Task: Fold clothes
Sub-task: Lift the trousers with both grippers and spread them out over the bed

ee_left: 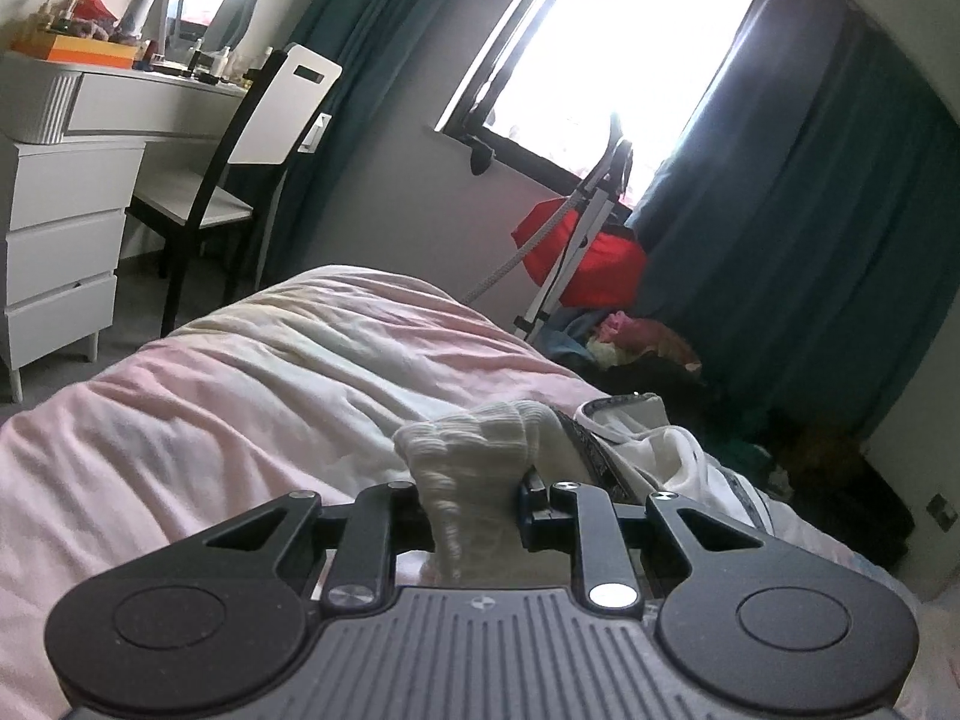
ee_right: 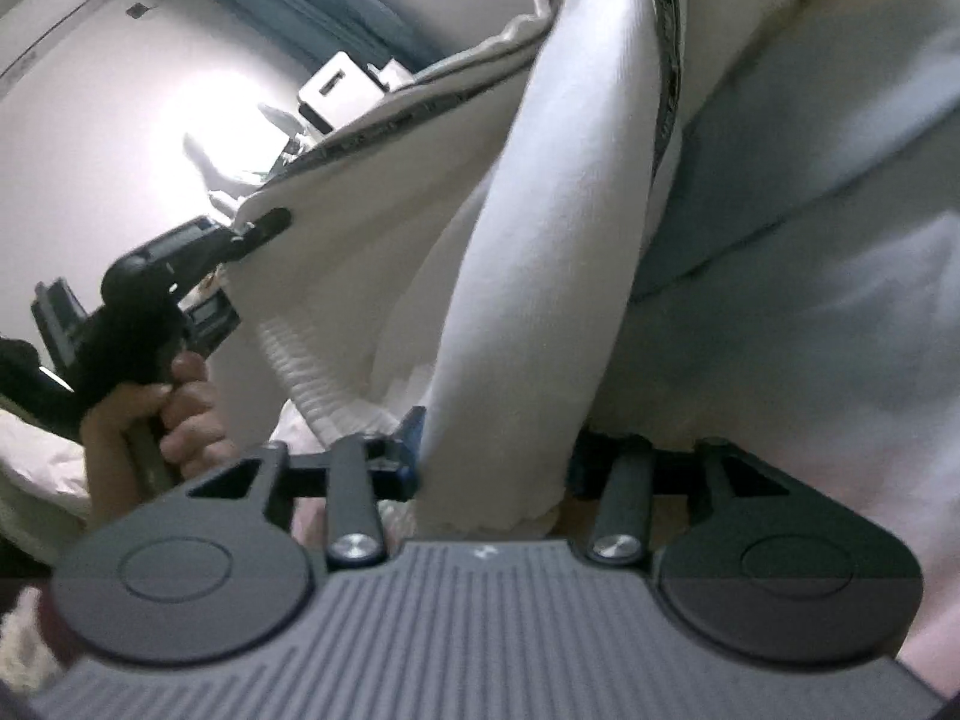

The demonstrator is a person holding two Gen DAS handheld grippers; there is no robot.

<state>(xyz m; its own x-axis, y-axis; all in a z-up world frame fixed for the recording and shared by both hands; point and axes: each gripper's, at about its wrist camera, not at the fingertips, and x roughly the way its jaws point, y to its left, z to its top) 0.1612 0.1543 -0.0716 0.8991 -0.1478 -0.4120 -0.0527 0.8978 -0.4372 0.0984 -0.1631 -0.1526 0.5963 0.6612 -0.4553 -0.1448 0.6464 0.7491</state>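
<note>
Left gripper (ee_left: 471,510): jaws closed on a bunched ribbed edge of a white garment (ee_left: 480,438); the cloth passes between the two fingers and rises just above them; the rest of the garment, with a dark patterned band (ee_left: 585,450), trails to the right across the bed. The bed carries a pale pink duvet (ee_left: 240,372), rumpled, filling the lower left of the left wrist view.

Right gripper (ee_right: 492,468): jaws closed on a thick fold of the same white garment (ee_right: 540,240); the fold hangs down between the fingers and its scalloped hem lies against the gripper body; the picture is blurred in the upper right. In the right wrist view the left gripper (ee_right: 264,228) appears at the left, pinching a corner of the cloth, with a hand (ee_right: 150,420) wrapped around its handle; the garment is stretched between the two grippers, lifted off the duvet.

Surroundings in the left wrist view: a white dresser with drawers (ee_left: 60,228) at the far left, cluttered on top; a chair (ee_left: 240,138) beside it; a bright window (ee_left: 606,54) flanked by dark teal curtains (ee_left: 810,210); a red object (ee_left: 582,258) on a stand below the window; a heap of mixed clothes (ee_left: 630,336) on the floor past the bed.
</note>
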